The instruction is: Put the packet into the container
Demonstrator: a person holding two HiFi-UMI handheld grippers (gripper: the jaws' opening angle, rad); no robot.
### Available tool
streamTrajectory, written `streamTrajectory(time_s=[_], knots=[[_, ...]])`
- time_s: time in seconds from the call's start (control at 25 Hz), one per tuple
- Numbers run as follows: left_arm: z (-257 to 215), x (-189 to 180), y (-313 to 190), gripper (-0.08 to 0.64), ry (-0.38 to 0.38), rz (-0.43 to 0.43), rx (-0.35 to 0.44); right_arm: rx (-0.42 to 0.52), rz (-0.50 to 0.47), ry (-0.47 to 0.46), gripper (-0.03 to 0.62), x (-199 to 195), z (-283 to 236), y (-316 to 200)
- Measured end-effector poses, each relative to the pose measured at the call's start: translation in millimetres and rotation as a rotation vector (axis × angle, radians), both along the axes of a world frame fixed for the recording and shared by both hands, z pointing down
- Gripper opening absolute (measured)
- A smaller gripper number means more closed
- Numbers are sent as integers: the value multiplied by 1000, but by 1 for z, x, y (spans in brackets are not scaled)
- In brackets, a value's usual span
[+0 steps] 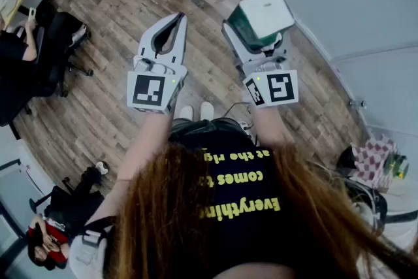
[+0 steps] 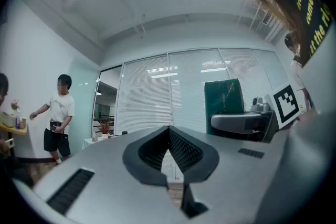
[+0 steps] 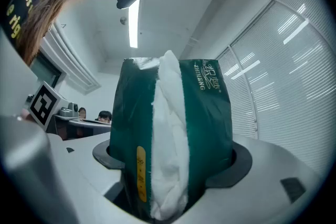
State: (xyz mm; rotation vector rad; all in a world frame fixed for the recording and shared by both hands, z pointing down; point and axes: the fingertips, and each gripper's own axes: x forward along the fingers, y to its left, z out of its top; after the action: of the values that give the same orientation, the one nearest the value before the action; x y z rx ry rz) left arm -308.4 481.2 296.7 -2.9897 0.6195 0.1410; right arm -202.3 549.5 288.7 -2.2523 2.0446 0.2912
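the right gripper (image 3: 170, 160) clamps the green tissue packet (image 3: 205, 123), which stands upright between its wide-set jaws, white tissue showing at its slit. the left gripper (image 2: 169, 131), beside it, is closed and empty. both hang over a wooden floor (image 1: 111, 42).

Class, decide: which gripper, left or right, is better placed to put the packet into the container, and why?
Right. The right gripper grips the green packet between its jaws, ready to carry. The left gripper is shut and empty.
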Motion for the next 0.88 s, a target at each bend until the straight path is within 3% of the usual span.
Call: streamTrajectory(time_s=[0.88], knots=[[6, 49, 0, 2, -6, -27, -22, 10, -32, -8, 420, 49, 4, -6]])
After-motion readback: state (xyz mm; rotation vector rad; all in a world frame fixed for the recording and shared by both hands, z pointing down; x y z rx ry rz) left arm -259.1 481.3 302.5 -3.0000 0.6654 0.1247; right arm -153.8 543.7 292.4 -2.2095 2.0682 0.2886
